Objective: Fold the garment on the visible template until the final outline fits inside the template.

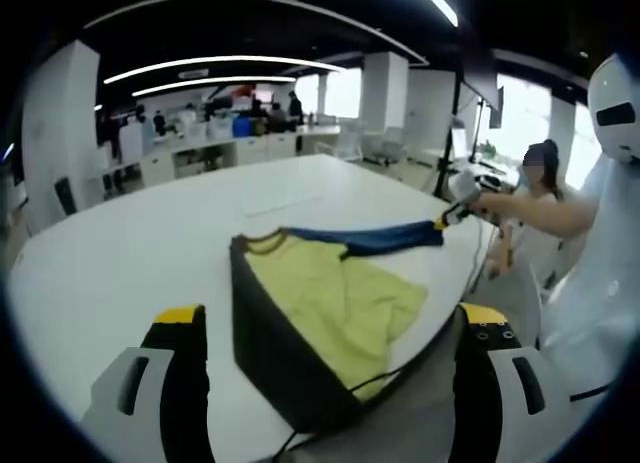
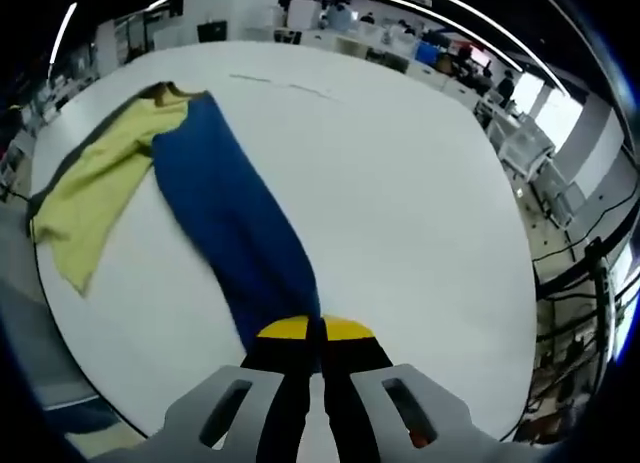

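A yellow garment [image 1: 335, 298] with a dark grey side and a blue part [image 1: 385, 239] lies on the white table [image 1: 130, 253]. In the left gripper view my left gripper [image 1: 332, 321] stands wide open just in front of the garment's near edge, with nothing held. Across the table my right gripper [image 1: 452, 205] pulls the blue part out to the right. In the right gripper view my right gripper [image 2: 316, 335] is shut on the end of the blue cloth [image 2: 225, 208], which runs back to the yellow body [image 2: 95, 188]. Faint lines [image 2: 285, 86] mark the table beyond.
A person [image 1: 540, 198] sits at the table's right edge beside a white robot figure [image 1: 615, 113]. Office desks [image 1: 215, 138] and people fill the back. Chairs [image 2: 520, 133] and cables [image 2: 590, 273] stand past the table's far side.
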Motion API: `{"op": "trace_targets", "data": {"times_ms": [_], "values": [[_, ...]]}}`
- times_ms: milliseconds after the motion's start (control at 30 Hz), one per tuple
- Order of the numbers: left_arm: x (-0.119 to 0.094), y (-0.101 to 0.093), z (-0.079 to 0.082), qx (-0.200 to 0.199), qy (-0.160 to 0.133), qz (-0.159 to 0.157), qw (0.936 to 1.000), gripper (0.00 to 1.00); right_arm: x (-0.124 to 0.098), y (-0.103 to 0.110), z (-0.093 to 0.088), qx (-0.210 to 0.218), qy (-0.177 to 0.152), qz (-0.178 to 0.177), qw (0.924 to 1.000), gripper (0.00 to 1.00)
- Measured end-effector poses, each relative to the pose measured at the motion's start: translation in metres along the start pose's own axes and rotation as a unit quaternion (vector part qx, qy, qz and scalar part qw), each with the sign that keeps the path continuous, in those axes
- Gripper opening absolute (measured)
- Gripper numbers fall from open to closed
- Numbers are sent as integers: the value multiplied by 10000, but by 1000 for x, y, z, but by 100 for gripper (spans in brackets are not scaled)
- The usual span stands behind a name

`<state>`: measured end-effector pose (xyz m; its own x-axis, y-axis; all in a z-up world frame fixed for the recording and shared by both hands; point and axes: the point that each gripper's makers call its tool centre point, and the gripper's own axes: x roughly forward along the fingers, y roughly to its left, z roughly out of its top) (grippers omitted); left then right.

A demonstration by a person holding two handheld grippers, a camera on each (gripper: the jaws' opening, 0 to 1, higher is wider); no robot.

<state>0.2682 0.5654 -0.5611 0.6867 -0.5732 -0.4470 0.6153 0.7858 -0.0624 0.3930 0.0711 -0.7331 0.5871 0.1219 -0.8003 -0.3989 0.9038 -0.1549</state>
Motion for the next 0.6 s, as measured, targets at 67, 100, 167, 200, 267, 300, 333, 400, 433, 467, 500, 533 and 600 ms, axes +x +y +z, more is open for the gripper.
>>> {"op": "trace_targets", "data": {"times_ms": [67,100,167,200,267,300,333,400,433,467,500,533,600], "values": [[0,0,0,-2,14,2,10000,100,7,-11,0,119,-35,38,9999,3],[0,0,0,2,30,3,10000,100,10,-14,0,116,-28,27,9999,3],[1,0,1,8,30,12,10000,100,15,-24,0,95,-5,-25,10000,3],[1,0,1,10,21,14,10000,100,19,-29,0,98,6,-48,9999,3],[1,0,3,15,9,16,10000,100,24,-36,0,86,45,-71,9999,3],[1,0,3,33,26,16,10000,100,25,-38,0,59,65,-75,9999,3],[1,0,3,41,42,20,10000,100,26,-40,-1,33,85,-82,9999,3],[1,0,3,50,59,27,10000,100,30,-43,-1,-19,127,-100,9999,3],[1,0,3,48,55,32,10000,100,31,-45,-1,-61,143,-101,9998,3],[1,0,3,39,58,37,10000,100,33,-46,-1,-110,158,-117,9997,3],[1,-1,3,38,62,38,10000,100,35,-49,-1,-227,207,-142,9994,3],[1,-1,3,37,68,39,10000,100,36,-50,-1,-287,246,-162,9992,3],[0,-2,2,26,83,44,10000,100,39,-54,0,-355,297,-211,9987,3]]}}
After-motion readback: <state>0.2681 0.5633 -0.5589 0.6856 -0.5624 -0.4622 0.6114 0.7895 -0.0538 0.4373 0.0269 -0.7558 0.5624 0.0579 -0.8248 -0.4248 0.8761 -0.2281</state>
